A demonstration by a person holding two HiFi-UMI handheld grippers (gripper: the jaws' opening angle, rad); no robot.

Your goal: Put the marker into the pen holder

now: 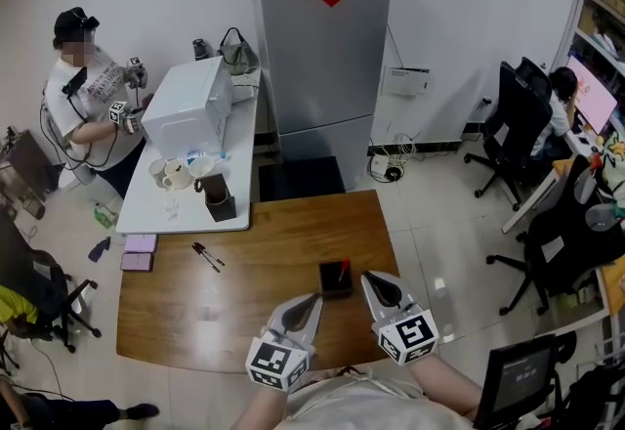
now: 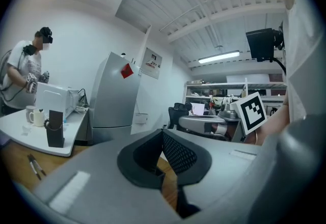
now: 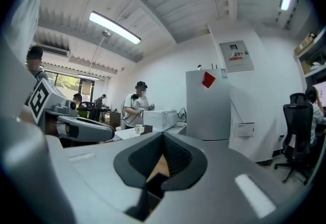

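Note:
A small black pen holder [image 1: 335,279] stands on the wooden table [image 1: 225,311] near its front right, with a red marker [image 1: 342,271] upright inside it. Two dark pens [image 1: 206,256] lie loose further left on the wood; the left gripper view shows these pens [image 2: 34,165] low at its left. My left gripper [image 1: 311,305] hovers just left of the holder, jaws shut and empty. My right gripper [image 1: 371,281] is just right of the holder, its jaws also shut with nothing between them. Both gripper views look out level over the room, not at the holder.
A white table [image 1: 146,215] behind carries a microwave [image 1: 187,106], mugs [image 1: 174,174] and a black box [image 1: 219,197]. A grey fridge [image 1: 320,57] stands beyond. A person [image 1: 86,91] works at the back left. Office chairs [image 1: 513,125] are at the right.

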